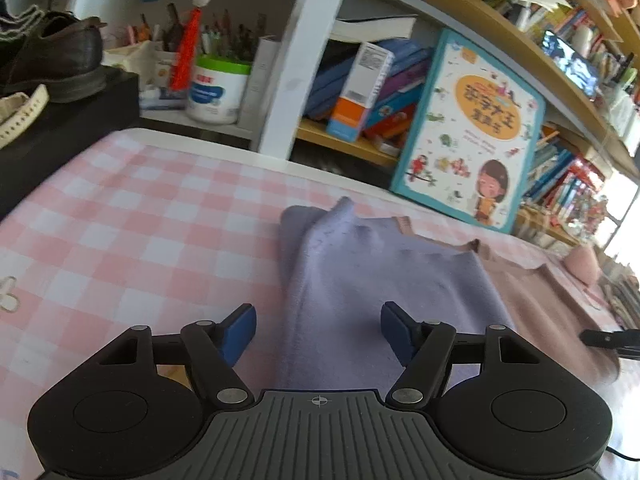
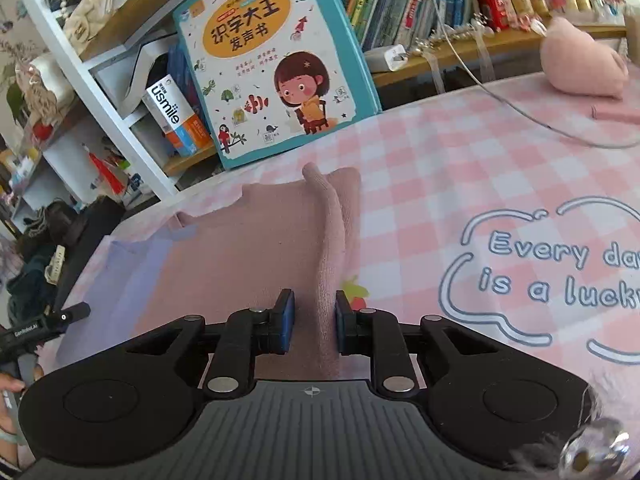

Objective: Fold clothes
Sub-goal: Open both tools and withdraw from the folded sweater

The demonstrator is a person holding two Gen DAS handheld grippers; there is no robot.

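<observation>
A lavender cloth (image 1: 360, 280) lies on the pink checked table cover (image 1: 140, 240), partly over a dusty pink knit garment (image 1: 540, 300). My left gripper (image 1: 318, 332) hangs just above the lavender cloth's near part with its blue pads wide apart and nothing pinched. In the right wrist view the pink garment (image 2: 248, 248) has a raised ridge of fabric (image 2: 330, 240) running toward me. My right gripper (image 2: 314, 320) straddles that ridge with its jaws narrow. The ridge touches the right pad, and a gap shows at the left pad.
A large children's book (image 2: 276, 60) leans on the bookshelf (image 1: 500, 40) behind the table. A pink plush toy (image 2: 580, 68) and a thin cable (image 2: 520, 116) lie at the far right. Dark shoes (image 1: 60, 60) sit on a black box at the left. A hand (image 2: 10, 392) shows at the lower left.
</observation>
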